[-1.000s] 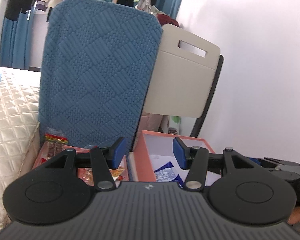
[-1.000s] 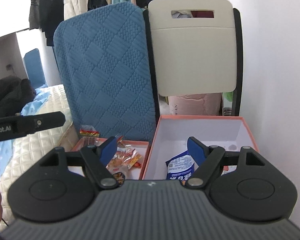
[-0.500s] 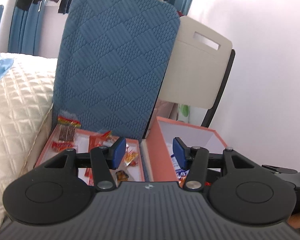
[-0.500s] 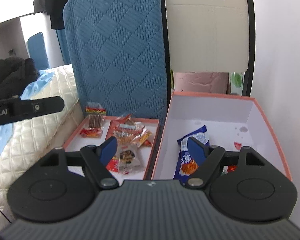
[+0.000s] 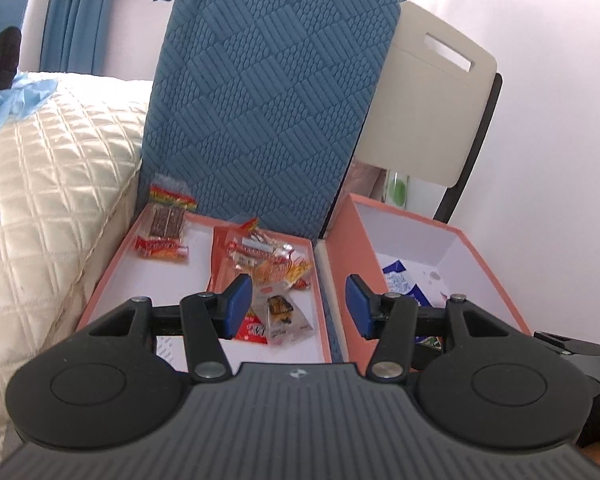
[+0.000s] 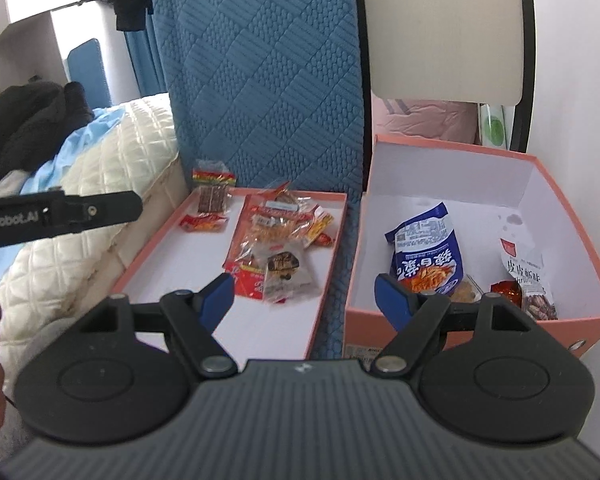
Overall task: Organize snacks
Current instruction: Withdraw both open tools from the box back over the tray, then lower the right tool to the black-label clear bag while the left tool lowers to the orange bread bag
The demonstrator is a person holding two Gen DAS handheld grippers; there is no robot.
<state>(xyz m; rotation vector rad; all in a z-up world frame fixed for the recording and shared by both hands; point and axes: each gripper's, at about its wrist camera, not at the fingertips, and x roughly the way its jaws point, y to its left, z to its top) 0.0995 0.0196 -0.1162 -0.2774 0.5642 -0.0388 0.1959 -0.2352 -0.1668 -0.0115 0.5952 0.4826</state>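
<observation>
Snacks lie in two salmon-edged containers set side by side on a blue quilted surface. The shallow lid-like tray on the left holds a loose pile of small wrapped snacks toward its right side, with a clear packet showing a dark pastry on the near edge of the pile; a packet of brown bars leans on the tray's far left corner, and a red packet lies just in front of it. The deeper box on the right holds a blue chip bag propped near its middle and a white-and-red bag at its right side, apart from the blue one. Both containers stand just in front of an upright blue quilted cushion and a cream chair back; a cream quilted bed borders the tray on the left. The left gripper tilts downward, aimed at the boundary between tray and box, its blue pads parted with nothing between them. The right gripper likewise tilts downward over the same gap, jaws spread wider and empty. In the right wrist view the left gripper's black body enters from the left edge, above the bed.
</observation>
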